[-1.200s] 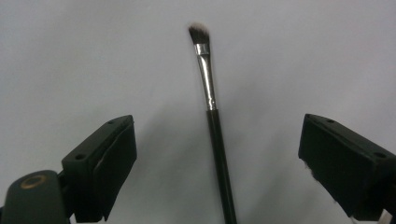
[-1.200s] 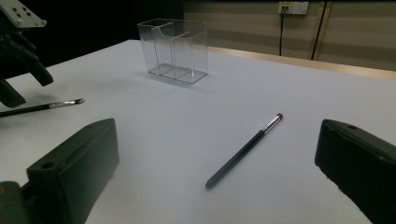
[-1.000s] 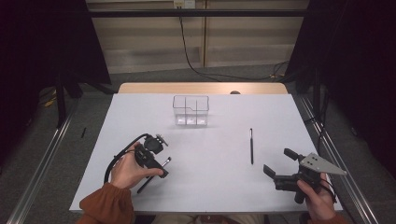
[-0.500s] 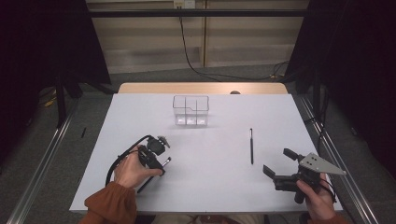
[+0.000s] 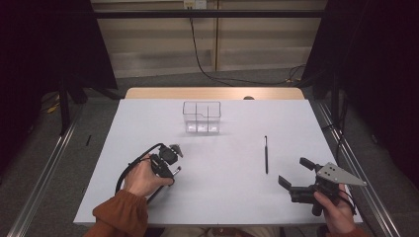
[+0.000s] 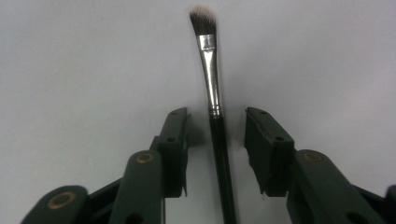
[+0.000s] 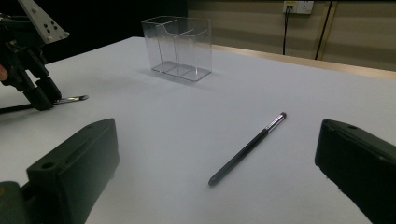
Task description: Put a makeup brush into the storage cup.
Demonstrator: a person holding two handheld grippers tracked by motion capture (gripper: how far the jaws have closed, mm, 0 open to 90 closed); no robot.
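1. White tabletop (image 5: 227,197) seen from above, with a person's two hands coming in from the near edge, each holding a black two-jaw gripper.

2. The left gripper (image 6: 216,133) is tipped down over a small makeup brush (image 6: 212,102) lying flat on the table at the near left. In the left gripper view the brush's black handle runs up between the two jaws, its silver collar and dark bristles pointing away past them.

3. The jaws have just been closing and now stand narrow on either side of the handle — a sliver of table shows on each side, so the pads do not appear to press on it yet.

4. The right gripper (image 5: 299,178) rests at the near right with its jaws wide apart and nothing between them. A slim dark pen (image 5: 266,154) lies just ahead of it on the table.

5. A clear plastic organizer (image 5: 201,117) with several compartments stands upright and empty towards the far middle of the table, well apart from both the brush and the pen.

6. Judged from this, the step in hand is grasping the brush — the pick-up is begun but not finished.

7. The next move likely calls for closing fully on the thin handle, keeping it centred so it does not roll or slip sideways, then lifting it clear and carrying it towards the organizer.
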